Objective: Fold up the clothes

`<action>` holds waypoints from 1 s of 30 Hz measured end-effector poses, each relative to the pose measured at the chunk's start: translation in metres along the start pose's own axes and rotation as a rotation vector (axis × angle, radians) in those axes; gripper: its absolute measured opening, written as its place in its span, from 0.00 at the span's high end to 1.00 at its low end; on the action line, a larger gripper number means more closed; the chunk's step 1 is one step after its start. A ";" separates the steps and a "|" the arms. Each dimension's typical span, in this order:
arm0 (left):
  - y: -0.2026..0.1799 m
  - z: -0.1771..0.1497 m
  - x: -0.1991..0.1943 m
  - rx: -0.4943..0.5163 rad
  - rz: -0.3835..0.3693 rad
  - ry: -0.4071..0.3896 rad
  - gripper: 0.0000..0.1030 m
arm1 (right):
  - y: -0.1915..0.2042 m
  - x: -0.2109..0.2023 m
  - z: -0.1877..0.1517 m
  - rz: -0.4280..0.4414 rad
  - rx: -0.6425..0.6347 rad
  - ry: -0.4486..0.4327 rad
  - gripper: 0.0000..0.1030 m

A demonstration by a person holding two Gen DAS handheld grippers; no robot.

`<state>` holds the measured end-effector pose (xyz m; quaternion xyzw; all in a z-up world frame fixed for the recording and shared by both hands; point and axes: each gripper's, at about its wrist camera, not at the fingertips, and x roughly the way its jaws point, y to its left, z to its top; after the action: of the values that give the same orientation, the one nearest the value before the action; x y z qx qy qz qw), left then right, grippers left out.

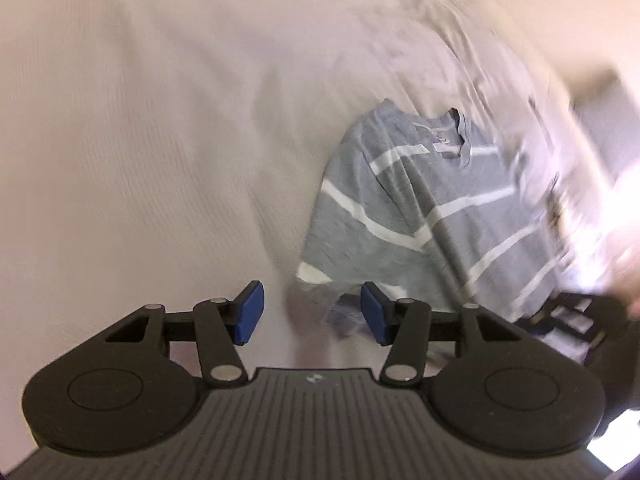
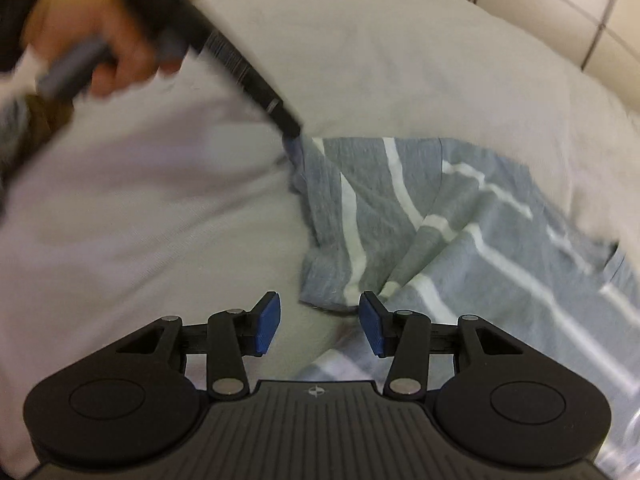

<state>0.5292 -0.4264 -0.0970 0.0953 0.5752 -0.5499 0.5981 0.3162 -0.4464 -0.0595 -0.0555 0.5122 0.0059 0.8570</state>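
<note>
A grey shirt with white stripes [image 1: 420, 208] lies partly folded on a pale bed sheet [image 1: 160, 140], collar away from me. In the left wrist view my left gripper [image 1: 312, 314] is open. A loose corner of the shirt lies under the gap, close to the right blue pad [image 1: 374, 314], and is not pinched. The right wrist view shows the shirt [image 2: 440, 220] bunched in folds, one folded edge just ahead of my open right gripper [image 2: 320, 324]. There the blurred left gripper [image 2: 290, 128], held by a hand [image 2: 100, 48], reaches the shirt's far corner.
The sheet [image 2: 160, 220] covers the bed on the left of both views. A tiled wall [image 2: 560, 20] rises beyond the bed's far edge. The right gripper's black body [image 1: 580, 320] and a blurred hand [image 1: 628, 272] crowd the right side of the left wrist view.
</note>
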 end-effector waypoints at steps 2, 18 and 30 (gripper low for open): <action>0.004 0.001 0.013 -0.036 -0.032 0.028 0.68 | 0.009 0.009 0.001 -0.056 -0.096 0.016 0.55; 0.028 0.015 -0.026 -0.068 0.057 -0.066 0.96 | 0.045 0.018 0.012 -0.037 -0.363 -0.022 0.97; 0.044 0.015 -0.021 -0.209 0.031 -0.100 0.65 | 0.052 0.023 0.017 -0.009 -0.264 -0.013 0.75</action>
<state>0.5775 -0.4093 -0.0982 0.0138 0.5975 -0.4814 0.6411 0.3386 -0.3936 -0.0759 -0.1698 0.5013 0.0698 0.8455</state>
